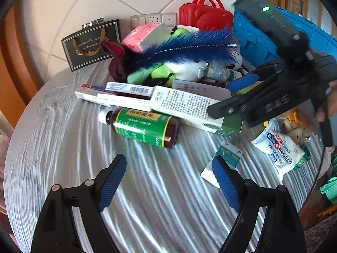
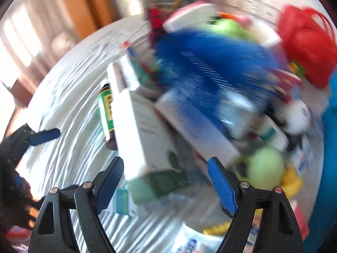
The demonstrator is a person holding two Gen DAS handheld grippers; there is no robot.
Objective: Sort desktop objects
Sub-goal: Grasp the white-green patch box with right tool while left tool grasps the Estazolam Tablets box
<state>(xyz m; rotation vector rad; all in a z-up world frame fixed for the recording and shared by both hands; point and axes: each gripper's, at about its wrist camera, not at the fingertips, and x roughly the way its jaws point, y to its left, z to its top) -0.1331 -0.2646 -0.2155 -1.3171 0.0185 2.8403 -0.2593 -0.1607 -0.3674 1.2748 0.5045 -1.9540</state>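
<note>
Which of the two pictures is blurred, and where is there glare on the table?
Left wrist view: mostly sharp, the label of the brown bottle is readable; bright streaks of glare lie on the shiny table cover, and only the right hand-held gripper looks slightly smeared. Right wrist view: strong motion blur over the whole pile, the blue feather is a smear; only that gripper's own fingers stay crisp.

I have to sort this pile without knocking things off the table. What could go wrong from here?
1. The brown bottle lies on its side on the table, touching the long white box; nudging either may set it rolling.
2. The blue feather lies over the heap; pulling boxes from below could topple things.
3. The right tool reaches into the heap; its own view is blurred, so a grab may miss.
</note>
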